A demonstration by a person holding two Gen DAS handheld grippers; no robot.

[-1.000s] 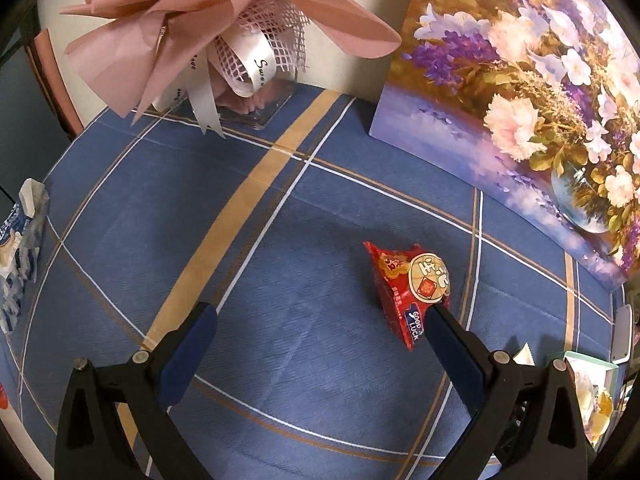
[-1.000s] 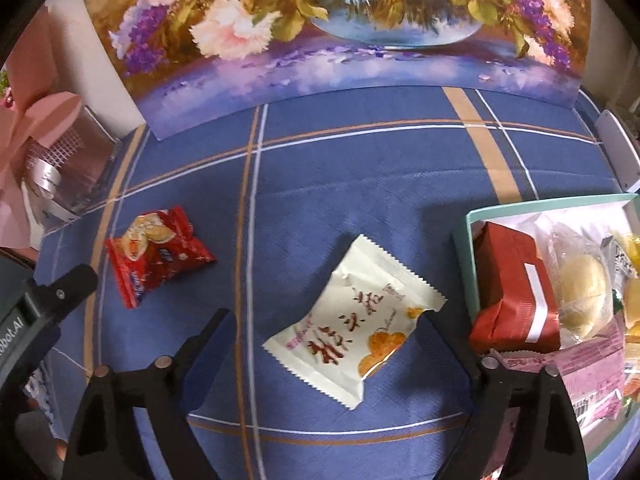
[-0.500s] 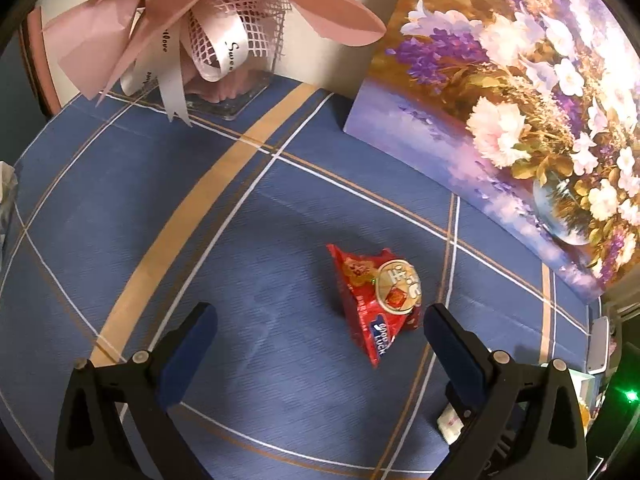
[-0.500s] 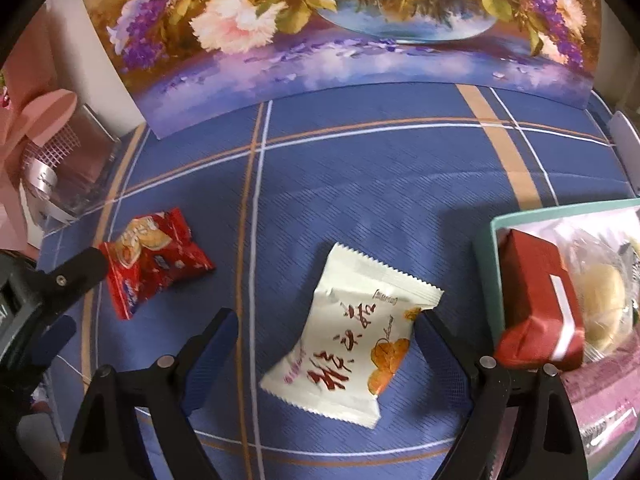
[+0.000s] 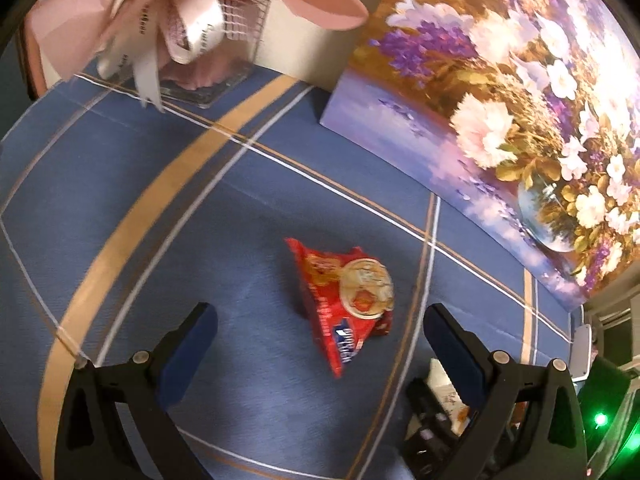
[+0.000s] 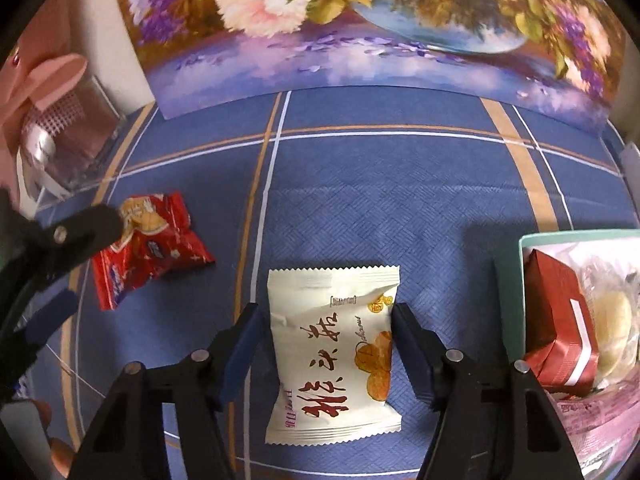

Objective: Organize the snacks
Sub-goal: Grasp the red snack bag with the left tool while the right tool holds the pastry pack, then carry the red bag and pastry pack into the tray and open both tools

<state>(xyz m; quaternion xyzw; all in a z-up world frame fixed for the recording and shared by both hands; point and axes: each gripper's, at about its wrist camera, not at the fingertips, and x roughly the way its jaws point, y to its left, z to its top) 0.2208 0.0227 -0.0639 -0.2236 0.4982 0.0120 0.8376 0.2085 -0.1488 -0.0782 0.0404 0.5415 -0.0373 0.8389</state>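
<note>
the right claw (image 6: 326, 344) has swung square over the cream packet (image 6: 334, 354) and is closing, pads not yet pressing. left claw (image 5: 320, 340) stays apart, now nearer the red packet (image 5: 344, 300). pickups look imminent.

Two steep close views, red packet (image 5: 347, 300) shared

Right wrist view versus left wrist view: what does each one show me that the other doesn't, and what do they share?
Only the right wrist view shows the teal tray with the red box in it, and the right gripper closing around the cream packet, pads near its sides. Only the left wrist view shows the left gripper open, nothing between its fingers. Both show the red packet on the blue tablecloth, the flower painting and the pink bow; the cream packet only peeks in on the left.
</note>
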